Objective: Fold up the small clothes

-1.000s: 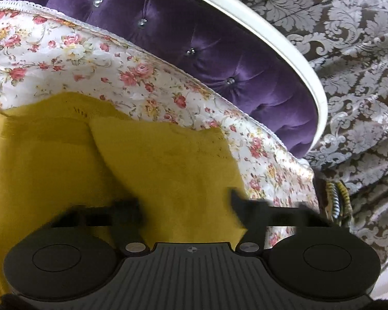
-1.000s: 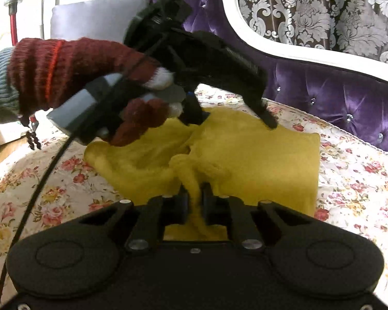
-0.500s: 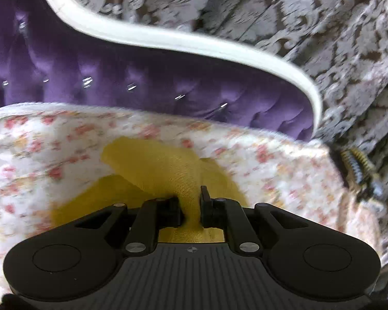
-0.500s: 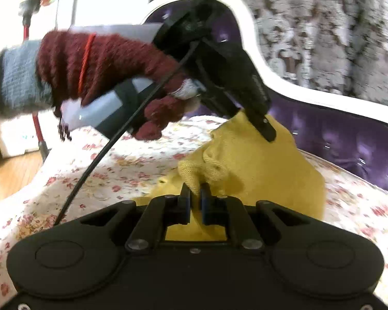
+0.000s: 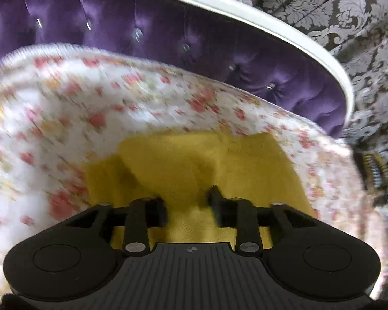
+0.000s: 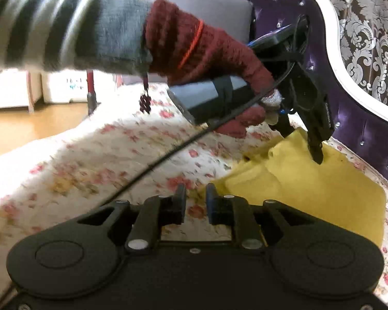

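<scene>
A small mustard-yellow garment (image 5: pixel 199 165) lies folded on the floral bedspread (image 5: pixel 64 118). My left gripper (image 5: pixel 187 204) is open just above the garment's near part, with yellow cloth showing between its fingers. In the right wrist view the garment (image 6: pixel 310 188) lies at the right. My right gripper (image 6: pixel 196 201) is open and empty over the bedspread (image 6: pixel 90 160), just left of the garment's edge. The left gripper (image 6: pixel 315 155) shows there from the side, held by a red-gloved hand (image 6: pixel 207 59), its tip at the garment's far part.
A purple tufted headboard (image 5: pixel 194 44) with a white frame (image 5: pixel 284 33) rises behind the bed. Patterned curtains (image 5: pixel 349 13) hang at the right. A black cable (image 6: pixel 168 160) runs from the left gripper across the bedspread. Wooden floor (image 6: pixel 25 126) lies off the bed's left side.
Both grippers have let go of the yellow garment and opened. The garment, lifted half a second ago, now lies folded on the bed. The right gripper has drawn back to the left.
</scene>
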Demonstrator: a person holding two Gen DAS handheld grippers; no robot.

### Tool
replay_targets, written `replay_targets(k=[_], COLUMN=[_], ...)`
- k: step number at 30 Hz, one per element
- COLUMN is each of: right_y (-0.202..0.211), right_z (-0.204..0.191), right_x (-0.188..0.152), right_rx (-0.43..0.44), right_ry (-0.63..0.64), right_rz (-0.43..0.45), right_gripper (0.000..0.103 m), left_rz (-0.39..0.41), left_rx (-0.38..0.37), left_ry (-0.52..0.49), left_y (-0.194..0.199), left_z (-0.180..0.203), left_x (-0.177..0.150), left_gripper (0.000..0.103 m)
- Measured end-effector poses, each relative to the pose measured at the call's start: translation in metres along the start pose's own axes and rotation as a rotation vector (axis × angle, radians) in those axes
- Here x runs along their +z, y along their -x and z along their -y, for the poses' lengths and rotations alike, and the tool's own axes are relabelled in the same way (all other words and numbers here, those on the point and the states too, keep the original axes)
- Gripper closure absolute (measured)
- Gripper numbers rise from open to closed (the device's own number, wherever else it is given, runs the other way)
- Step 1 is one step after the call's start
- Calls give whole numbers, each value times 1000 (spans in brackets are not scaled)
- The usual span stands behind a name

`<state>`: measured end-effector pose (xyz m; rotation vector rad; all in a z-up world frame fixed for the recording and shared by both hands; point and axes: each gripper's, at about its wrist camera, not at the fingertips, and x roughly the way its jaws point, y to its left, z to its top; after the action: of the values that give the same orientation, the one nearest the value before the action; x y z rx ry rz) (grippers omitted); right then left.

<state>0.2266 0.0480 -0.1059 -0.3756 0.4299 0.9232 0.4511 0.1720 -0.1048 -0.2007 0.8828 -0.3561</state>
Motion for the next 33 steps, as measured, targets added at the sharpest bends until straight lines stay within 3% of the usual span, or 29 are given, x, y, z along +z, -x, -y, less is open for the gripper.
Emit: replay_targets(k=[1,3,5,7,10,15,18,22,28,30,31,32,33], right_y=[6,18,24,25,19,0,-12,-15,-25,-27,-27,-25,-20], right_z=[2,11,22,28,28,18,10,16,9,8,11,17,24], right_x=[1,2,3,4,5,4,2,2,1,2,2,3,4], right_rx=[0,-29,-97,-143,-149,-125,-154,-171,-178,-222,-242,-244,-245], right_ry=[-20,-72,-97,-88,-71,6,62,40,124,148,132,94,43], right_rz=[9,34,49,38,22,-15,-51,-48,-66,-60,-56,-51,-38], right_gripper=[78,76,57,50,51,50,50,50,50,55,77,92,93], left_rz=[11,20,41,59,56,24,12,1,-4,-5,-6,-7,-8], left_rx=[64,125,90,36,0,1,-14,-16,-91,-122,-135,-146,-151], left_ry=[-29,-52,-6,64,106,114,136,141,164,181,189,195,198], left_y=[4,12,23,34,39,40,40,43,41,38,37,35,34], left_z=[2,-1,-7,-15,-17,-21,-27,-30,-22,-17,-15,-13,-11], left_x=[0,-2,-5,-8,-11,-20,-27,-34,-31,-30,-29,-28,-27], left_gripper=[38,36,36,36,36,36,36,36,35,35,33,30,29])
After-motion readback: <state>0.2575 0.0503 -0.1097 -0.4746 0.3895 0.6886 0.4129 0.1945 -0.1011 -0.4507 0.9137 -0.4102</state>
